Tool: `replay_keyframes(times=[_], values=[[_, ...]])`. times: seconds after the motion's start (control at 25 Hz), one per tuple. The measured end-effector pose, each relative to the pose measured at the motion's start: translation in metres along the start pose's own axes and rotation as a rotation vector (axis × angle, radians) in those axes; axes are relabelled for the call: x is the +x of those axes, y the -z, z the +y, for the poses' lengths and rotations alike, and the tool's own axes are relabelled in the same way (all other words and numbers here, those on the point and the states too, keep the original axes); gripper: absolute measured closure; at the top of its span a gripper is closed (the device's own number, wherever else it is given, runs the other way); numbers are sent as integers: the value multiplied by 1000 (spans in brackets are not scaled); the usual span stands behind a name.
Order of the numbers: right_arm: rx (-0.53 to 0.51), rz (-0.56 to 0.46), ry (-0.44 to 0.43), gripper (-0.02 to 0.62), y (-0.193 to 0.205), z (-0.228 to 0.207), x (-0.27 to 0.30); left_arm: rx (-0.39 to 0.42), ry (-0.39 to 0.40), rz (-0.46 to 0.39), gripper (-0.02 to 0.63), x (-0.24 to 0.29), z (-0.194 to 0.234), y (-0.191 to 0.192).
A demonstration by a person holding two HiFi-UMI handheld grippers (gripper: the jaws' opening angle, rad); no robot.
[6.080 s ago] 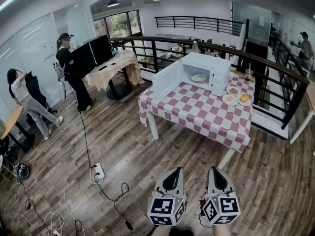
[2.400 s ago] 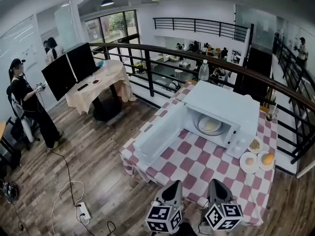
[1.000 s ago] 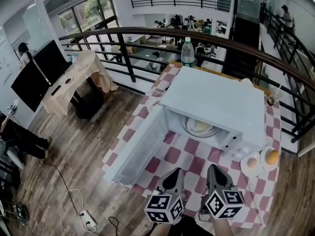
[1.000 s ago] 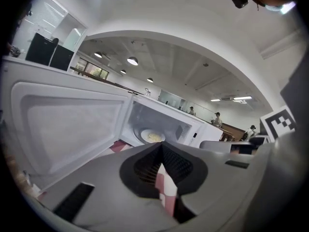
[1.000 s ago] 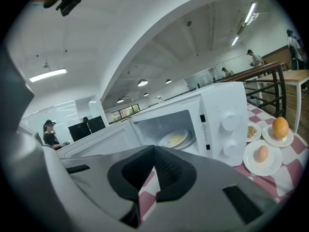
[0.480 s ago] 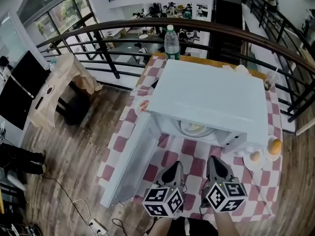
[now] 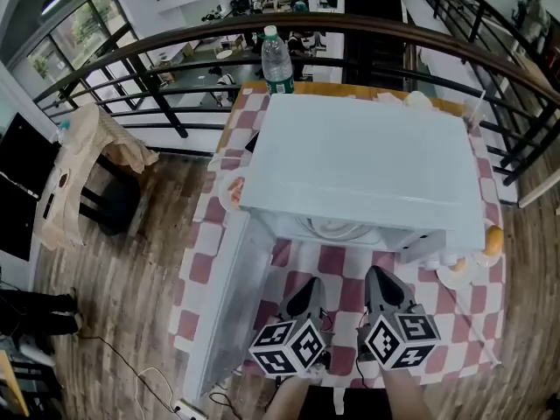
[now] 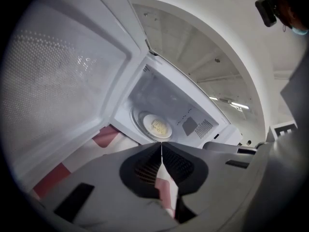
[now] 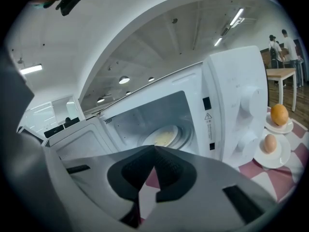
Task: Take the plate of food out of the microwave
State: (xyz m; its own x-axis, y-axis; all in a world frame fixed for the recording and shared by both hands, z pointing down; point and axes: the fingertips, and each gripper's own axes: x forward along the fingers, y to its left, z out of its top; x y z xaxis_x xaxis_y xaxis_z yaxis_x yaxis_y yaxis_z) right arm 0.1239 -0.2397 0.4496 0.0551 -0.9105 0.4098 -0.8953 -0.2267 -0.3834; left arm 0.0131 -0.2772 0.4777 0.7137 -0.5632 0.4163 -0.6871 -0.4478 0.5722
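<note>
Head view shows how much nearer I have come: a second ago the microwave stood a step off, and now I stand right against the desk, looking almost straight down on its roof. My left gripper (image 7: 304,291) and right gripper (image 7: 378,280) hang side by side over the checked cloth of the desk (image 7: 337,265), just short of the opening. Both pairs of jaws are pressed together with nothing between them, as they have been through the whole approach.

To my left the door (image 7: 223,309) swings wide toward me, so the way in is clear. Beyond the jaw tips is the microwave (image 7: 367,160). From above, its roof now hides most of the cavity, but both gripper views look straight in. The plate of food (image 8: 157,126) sits untouched on the glass turntable (image 9: 179,135), well inside.

My judgement: the walk-up is done and the reach comes next. At least one pair of jaws must part before it can take the plate's rim.

Right of the microwave, two saucers (image 9: 274,151) carry an egg and an orange. Behind it stand a water bottle (image 7: 276,59) and the railing (image 7: 157,55).
</note>
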Motion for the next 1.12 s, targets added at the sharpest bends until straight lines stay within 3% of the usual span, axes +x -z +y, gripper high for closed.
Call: replay_keyframes(times=[0.2,0.44,0.64,0.92,1.12], values=[[41,8,23,601,6,-3,14,16,24,24,594,15,5,-2],[230,27,4,591,19,-8,34,13,47,54,594,31,10,4],[245,30,18,561,15,-13,47,18,29,69,594,34,13,9],[354,48,-30,552,18,-16,73,47,18,85,594,41,15,17],[338,30,-5,551,14,-21,84,43,2,80,594,44,21,22]])
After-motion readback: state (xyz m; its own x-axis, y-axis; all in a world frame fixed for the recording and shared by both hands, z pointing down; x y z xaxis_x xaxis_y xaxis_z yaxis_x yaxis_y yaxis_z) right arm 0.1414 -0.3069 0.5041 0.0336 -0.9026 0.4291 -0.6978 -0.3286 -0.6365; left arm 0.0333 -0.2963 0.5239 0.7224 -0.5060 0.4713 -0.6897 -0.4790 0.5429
